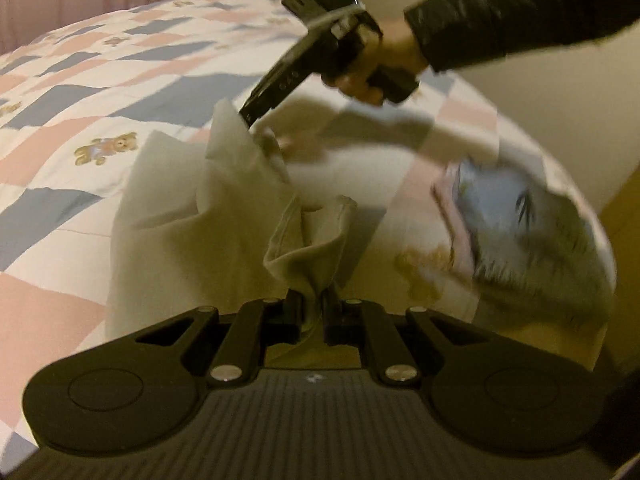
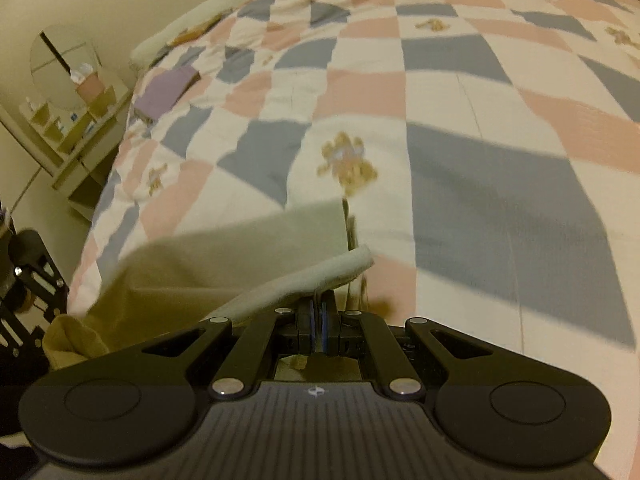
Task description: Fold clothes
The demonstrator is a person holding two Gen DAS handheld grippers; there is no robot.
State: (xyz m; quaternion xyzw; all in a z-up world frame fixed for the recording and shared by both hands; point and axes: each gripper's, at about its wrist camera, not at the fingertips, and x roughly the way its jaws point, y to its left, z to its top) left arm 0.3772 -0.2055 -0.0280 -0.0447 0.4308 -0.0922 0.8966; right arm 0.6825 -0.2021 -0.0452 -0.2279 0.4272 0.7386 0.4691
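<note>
Left gripper [image 1: 312, 312] clamped on a bunched fold of the beige garment [image 1: 192, 216], close in. Beyond it, right gripper [image 1: 250, 118] pinched tight on another edge of the same cloth, lifted off the patchwork quilt [image 1: 80, 92]. Best kept taut between both grips, edges level, then laid down flat together. Farther right, blurred fabric [image 1: 520, 232] near the bed's edge.
</note>
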